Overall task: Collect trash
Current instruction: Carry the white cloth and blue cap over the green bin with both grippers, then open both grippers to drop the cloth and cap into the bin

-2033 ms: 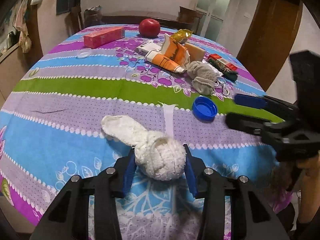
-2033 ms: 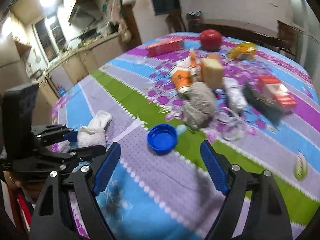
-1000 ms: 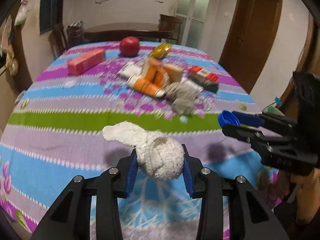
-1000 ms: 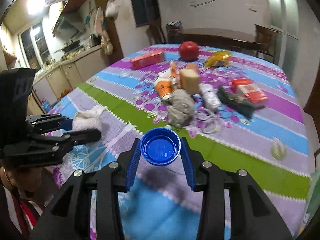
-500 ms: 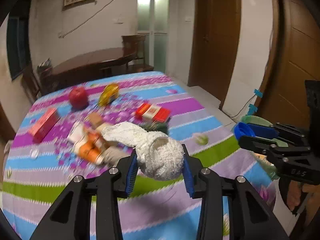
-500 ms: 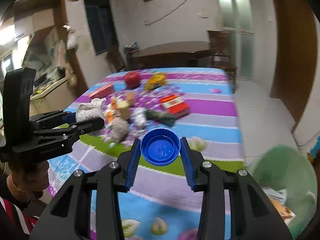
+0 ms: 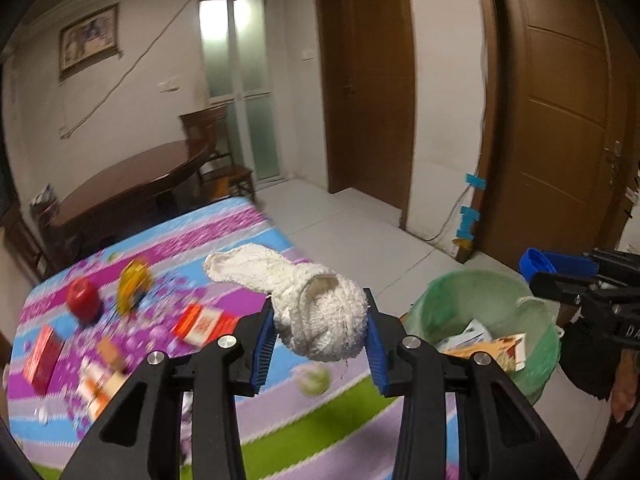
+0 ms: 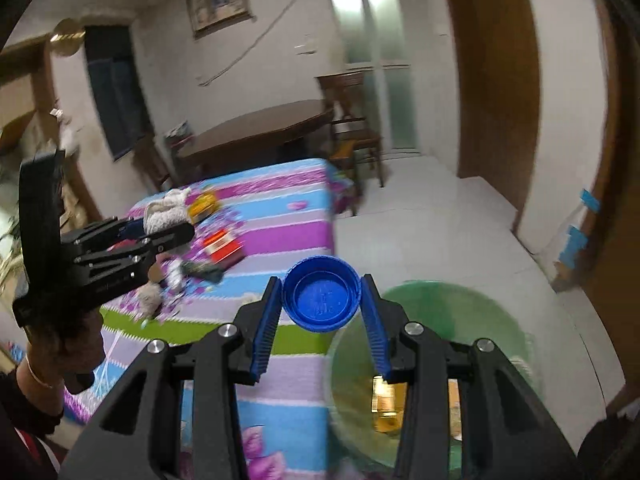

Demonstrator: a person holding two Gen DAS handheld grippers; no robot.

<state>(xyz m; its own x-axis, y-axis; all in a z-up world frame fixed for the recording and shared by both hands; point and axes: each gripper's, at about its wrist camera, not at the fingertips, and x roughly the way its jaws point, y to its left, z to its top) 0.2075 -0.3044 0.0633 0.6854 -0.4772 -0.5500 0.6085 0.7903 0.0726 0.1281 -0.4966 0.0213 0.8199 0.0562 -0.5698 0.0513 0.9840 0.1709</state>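
Observation:
My left gripper (image 7: 318, 336) is shut on a white sock (image 7: 304, 304), held in the air above the table's edge. My right gripper (image 8: 322, 316) is shut on a blue bottle cap (image 8: 320, 298), held over the near rim of a green trash bin (image 8: 460, 320). In the left wrist view the bin (image 7: 452, 300) stands on the floor to the right with paper trash inside, and the right gripper (image 7: 560, 272) with the cap (image 7: 534, 260) hovers at its far right rim. The left gripper (image 8: 160, 228) with the sock (image 8: 166, 208) shows at the left of the right wrist view.
The table with a striped cloth (image 7: 256, 420) holds a red apple (image 7: 82, 298), a yellow wrapper (image 7: 132, 280), red boxes (image 7: 204, 322), and more blurred clutter. A dark wooden table (image 8: 256, 132) and chairs stand behind. Brown doors (image 7: 560, 120) line the right wall.
Both grippers have swung right and away from the table toward the green bin, carrying the sock and the cap. The bin is now much nearer in both views.

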